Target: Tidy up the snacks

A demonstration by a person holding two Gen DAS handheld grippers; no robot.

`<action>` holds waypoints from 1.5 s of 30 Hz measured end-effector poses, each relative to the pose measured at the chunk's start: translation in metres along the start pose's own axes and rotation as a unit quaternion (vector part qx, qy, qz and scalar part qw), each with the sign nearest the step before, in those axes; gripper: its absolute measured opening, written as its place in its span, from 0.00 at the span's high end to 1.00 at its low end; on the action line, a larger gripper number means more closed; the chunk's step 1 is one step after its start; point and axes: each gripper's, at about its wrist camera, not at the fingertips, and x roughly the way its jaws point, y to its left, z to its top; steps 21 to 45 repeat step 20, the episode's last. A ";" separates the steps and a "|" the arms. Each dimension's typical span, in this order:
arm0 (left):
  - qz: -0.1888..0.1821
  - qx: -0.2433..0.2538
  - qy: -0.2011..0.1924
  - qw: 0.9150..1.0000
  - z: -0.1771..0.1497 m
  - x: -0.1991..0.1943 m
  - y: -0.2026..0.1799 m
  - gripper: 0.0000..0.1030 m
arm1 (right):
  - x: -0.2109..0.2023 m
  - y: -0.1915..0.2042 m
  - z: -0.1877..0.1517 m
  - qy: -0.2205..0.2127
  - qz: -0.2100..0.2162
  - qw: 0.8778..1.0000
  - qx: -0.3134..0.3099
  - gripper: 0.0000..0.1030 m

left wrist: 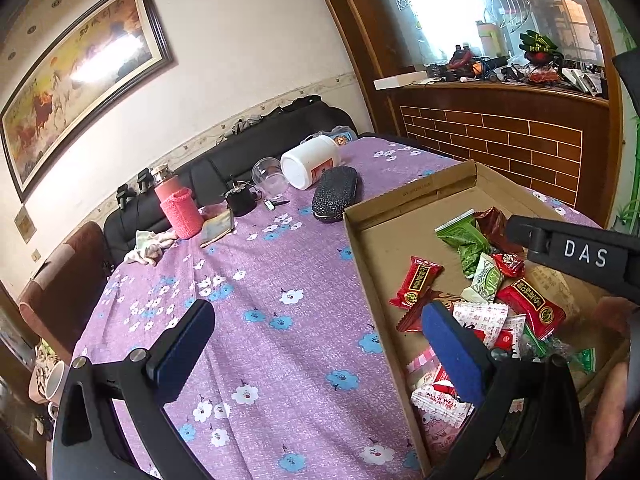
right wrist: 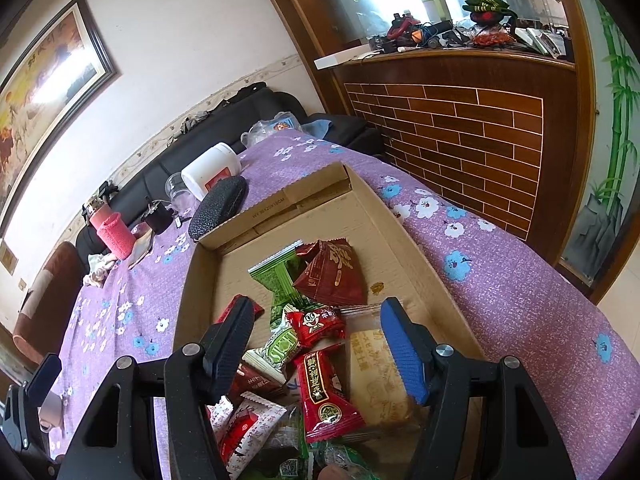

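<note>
A shallow cardboard box [left wrist: 412,196] [right wrist: 280,196] lies on the purple flowered tablecloth [left wrist: 280,280] and holds a loose pile of wrapped snacks. Among them are a long red packet [right wrist: 324,392], a dark red bag [right wrist: 332,272], a green packet [right wrist: 276,272] [left wrist: 460,232] and a clear-wrapped biscuit [right wrist: 376,368]. My right gripper [right wrist: 316,348] hangs open just above the pile, with the red and green-white packets under the gap and nothing pressed. My left gripper [left wrist: 320,344] is open and straddles the box's left wall, its right finger over the snacks. The right gripper's black body [left wrist: 568,252] reaches over the box.
Beyond the box lie a dark glasses case [left wrist: 334,192] [right wrist: 218,206], a tipped white jar [left wrist: 310,160], a glass cup [left wrist: 270,176] and a pink bottle [left wrist: 178,208]. A black sofa [left wrist: 240,152] runs behind the table. A brick-patterned wooden counter [right wrist: 460,140] stands to the right.
</note>
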 end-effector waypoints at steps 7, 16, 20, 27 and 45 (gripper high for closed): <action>0.007 0.003 -0.007 1.000 0.000 -0.003 -0.002 0.00 | 0.000 0.000 0.000 0.000 0.000 1.000 0.000 0.33; 0.012 0.014 -0.011 1.000 0.000 -0.006 -0.006 0.00 | 0.000 -0.001 0.000 -0.001 -0.003 1.000 0.000 0.33; 0.016 0.009 -0.012 1.000 0.000 -0.009 -0.005 0.00 | -0.001 -0.001 0.000 -0.003 -0.004 1.000 -0.001 0.33; 0.016 0.009 -0.012 1.000 0.000 -0.009 -0.005 0.00 | -0.001 -0.001 0.000 -0.003 -0.004 1.000 -0.001 0.33; 0.016 0.009 -0.012 1.000 0.000 -0.009 -0.005 0.00 | -0.001 -0.001 0.000 -0.003 -0.004 1.000 -0.001 0.33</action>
